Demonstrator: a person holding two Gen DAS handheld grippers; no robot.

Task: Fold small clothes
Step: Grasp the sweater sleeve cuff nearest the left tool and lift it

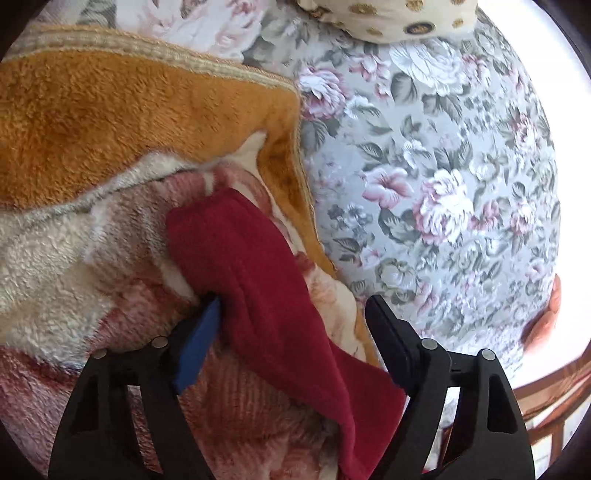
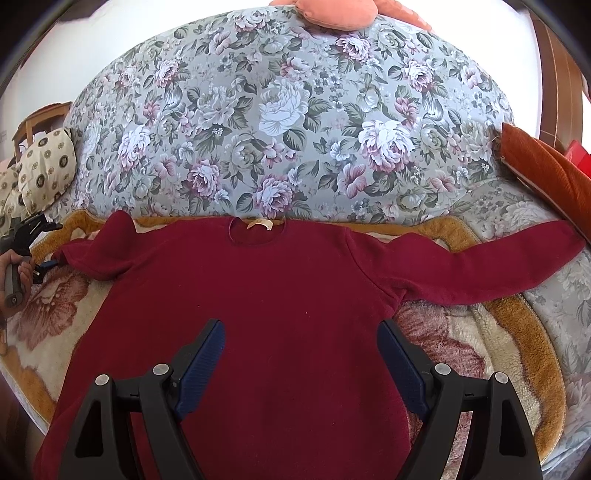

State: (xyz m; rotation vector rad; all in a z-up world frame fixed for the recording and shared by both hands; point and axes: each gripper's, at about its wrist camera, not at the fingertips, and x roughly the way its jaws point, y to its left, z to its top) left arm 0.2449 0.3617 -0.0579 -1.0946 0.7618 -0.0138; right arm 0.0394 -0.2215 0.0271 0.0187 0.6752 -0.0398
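Bedspread (image 2: 280,122): grey-green floral cover, fills the far half of the right wrist view and the right side of the left wrist view (image 1: 443,166).
Blanket (image 2: 461,354): plush, cream with pink flowers and an orange border; lies on the bedspread, under the garment. Left wrist view shows its orange edge (image 1: 110,110) turned over the cream-pink part.
Sweater (image 2: 266,295): dark red, long-sleeved, spread flat on the blanket, neck opening away from the camera with a pale label inside it. Wearer-side sleeve at picture right lies straight out, cuff reaching onto the bedspread; sleeve at picture left is shorter-looking, bunched near the shoulder.
Pillows: cream with gold dots (image 2: 44,162) at far left; orange cushion (image 2: 546,177) at far right; peach one (image 2: 332,13) at top edge.
Right gripper (image 2: 301,350): jaws spread wide, nothing between them; sits over the sweater's lower body, both blue-padded fingers above red cloth. Contact with the cloth cannot be told.
Left gripper (image 1: 291,339): jaws wide apart, straddling the sleeve end (image 1: 258,280); the red cloth runs between the fingers, brushing the left blue pad, not pinched. Same gripper appears small at the left edge of the right wrist view (image 2: 40,266), at the sleeve cuff.
Left hand (image 2: 16,269): wrapped round the gripper handle.
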